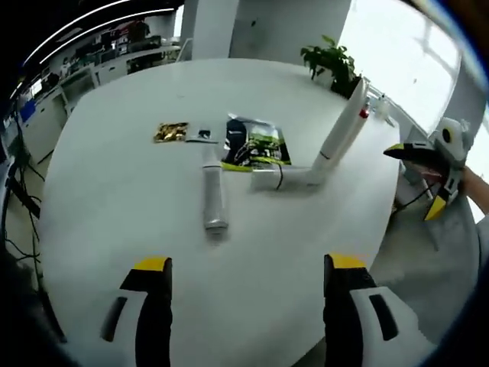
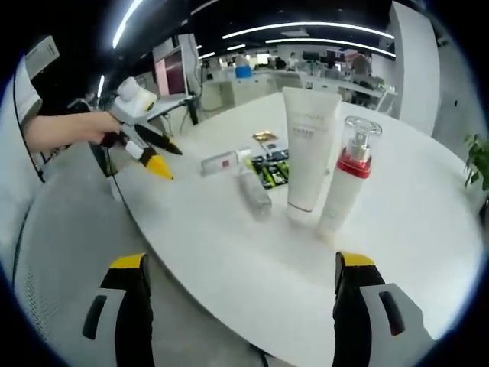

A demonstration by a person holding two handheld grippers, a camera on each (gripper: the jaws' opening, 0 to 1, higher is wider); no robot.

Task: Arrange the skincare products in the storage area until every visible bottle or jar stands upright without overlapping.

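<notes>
A tall white tube (image 1: 338,139) (image 2: 308,149) stands upright on the round white table (image 1: 114,206) (image 2: 412,229). Beside it a pump bottle (image 1: 364,112) (image 2: 346,183) with a red band and clear cap is upright too. On their sides lie a silver bottle (image 1: 214,195) (image 2: 253,193) and a short white tube (image 1: 269,180) (image 2: 221,162). My left gripper (image 1: 250,264) (image 2: 168,159) is open and empty, off the table's near edge. My right gripper (image 2: 241,261) (image 1: 415,180) is likewise open and holds nothing, short of the two upright items.
Flat sachets lie mid-table: a gold one (image 1: 170,132) (image 2: 265,136), a small grey one (image 1: 202,136) and a dark green packet (image 1: 256,145) (image 2: 271,167). A potted plant (image 1: 332,63) stands beyond the table. A person's hand (image 2: 69,130) holds the left gripper. Desks fill the background.
</notes>
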